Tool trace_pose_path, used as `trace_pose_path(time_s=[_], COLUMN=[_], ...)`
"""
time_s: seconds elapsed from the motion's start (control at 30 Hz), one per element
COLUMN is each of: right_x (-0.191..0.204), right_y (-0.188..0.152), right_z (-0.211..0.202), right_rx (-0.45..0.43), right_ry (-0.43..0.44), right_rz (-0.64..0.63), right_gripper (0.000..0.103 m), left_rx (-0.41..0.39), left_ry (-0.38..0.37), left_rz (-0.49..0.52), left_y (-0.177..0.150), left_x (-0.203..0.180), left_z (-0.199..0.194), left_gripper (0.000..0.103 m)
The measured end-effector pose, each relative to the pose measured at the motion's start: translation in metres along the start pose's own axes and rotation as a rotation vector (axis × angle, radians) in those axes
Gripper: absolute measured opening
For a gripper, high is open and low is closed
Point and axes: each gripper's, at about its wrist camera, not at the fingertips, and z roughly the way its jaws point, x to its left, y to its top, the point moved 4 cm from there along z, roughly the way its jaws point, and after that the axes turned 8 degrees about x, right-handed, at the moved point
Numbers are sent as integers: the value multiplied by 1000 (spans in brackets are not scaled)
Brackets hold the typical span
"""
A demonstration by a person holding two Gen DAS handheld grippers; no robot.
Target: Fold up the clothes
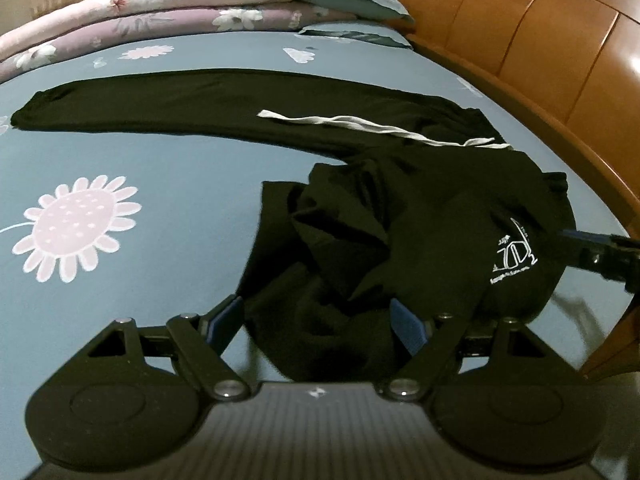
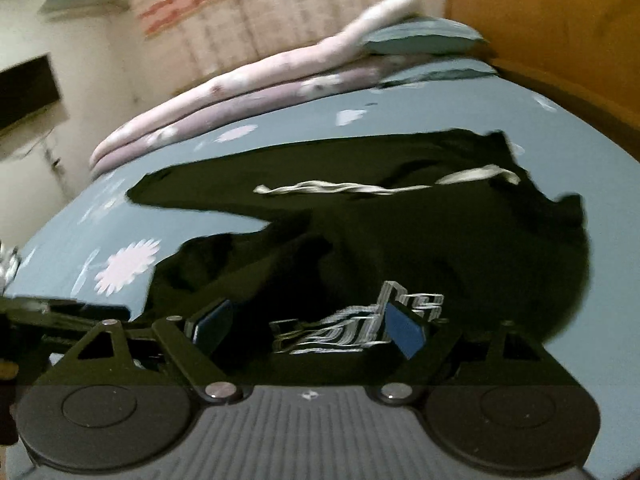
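Note:
Black trousers with a white drawstring lie on the blue flowered bed sheet. One leg stretches flat to the left at the far side; the rest is bunched in front of me. My left gripper stands open, with crumpled black cloth lying between its blue pads. A white printed logo shows on the bunched part. My right gripper comes in from the right at the garment's edge. In the blurred right wrist view the right gripper is open, the logo between its fingers.
Folded floral quilts and a blue pillow lie along the bed's far side. A wooden headboard curves down the right. The right wrist view shows a curtain and a dark panel on the wall.

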Motion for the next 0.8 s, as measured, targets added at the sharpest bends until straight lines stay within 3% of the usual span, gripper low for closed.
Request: trace_pose_path(time_s=[0.2, 0.47, 0.57, 0.8], right_x=[41, 89, 95, 90], right_y=[-10, -23, -14, 48], right_z=[18, 65, 67, 71], right_rx=[102, 253, 232, 108], right_ry=[171, 219, 223, 255], right_rz=[-73, -174, -197, -199], right_gripper=[87, 89, 89, 89], left_rx=[-12, -46, -54, -70], left_ry=[12, 32, 31, 15], left_rz=[-41, -101, -118, -132], left_y=[-9, -12, -9, 0], left_x=[20, 55, 65, 76], left_z=[-11, -28, -27, -19], left_gripper=[80, 80, 80, 80])
